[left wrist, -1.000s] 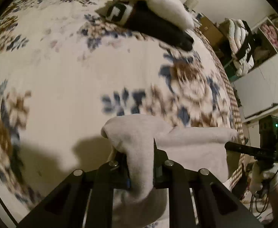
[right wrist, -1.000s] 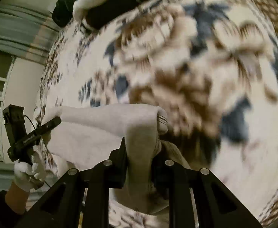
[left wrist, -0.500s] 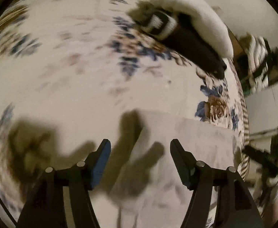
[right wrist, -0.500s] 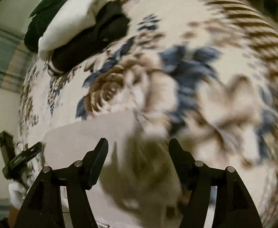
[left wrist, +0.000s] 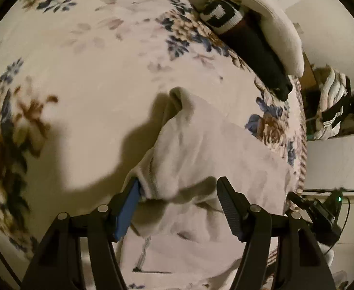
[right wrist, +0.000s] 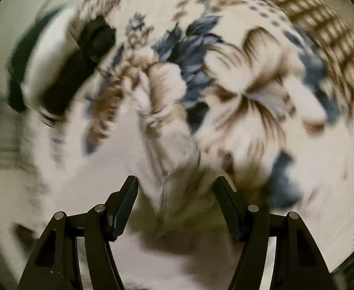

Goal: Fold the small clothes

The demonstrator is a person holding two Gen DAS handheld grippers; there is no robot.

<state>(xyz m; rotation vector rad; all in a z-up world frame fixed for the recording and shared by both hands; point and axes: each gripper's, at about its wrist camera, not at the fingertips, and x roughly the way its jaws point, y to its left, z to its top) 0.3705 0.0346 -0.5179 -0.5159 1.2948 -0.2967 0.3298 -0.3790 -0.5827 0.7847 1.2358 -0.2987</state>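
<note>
Left wrist view: your left tool (left wrist: 177, 193) stands open, jaws wide apart, gripping nothing. The pale grey garment (left wrist: 213, 149) lies on the floral bedspread (left wrist: 80, 72), spread from between the jaws toward the right edge of the bed. Its near corner has a raised, rucked hem touching the inner face of the left finger (left wrist: 128, 200); the right finger is over flat cloth. A rolled lip of fabric stands up at the far left corner.

Judgement: a fold has been laid and the next grasp is pending. Before you close, settle which layer you want. The rucked hem looks doubled, so a shallow pinch may take only the top ply and pull the fold apart. Go in low, along the bed, and take both plies. Flatten the standing lip at the far corner first, or it will likely crease into the next fold.

Farther right on the bed: a black sock with a striped cuff (left wrist: 249, 41) and a white sock (left wrist: 273, 24) lie touching each other, well apart from the garment. Keep the fold short of them.

Right wrist view, heavily blurred: your right tool (right wrist: 177, 191) is also open and holds nothing. The garment's seamed edge (right wrist: 157, 149) runs between its jaws. Which ply lies uppermost there cannot be told. Match both grips on the same edge so the fold goes over square.
</note>
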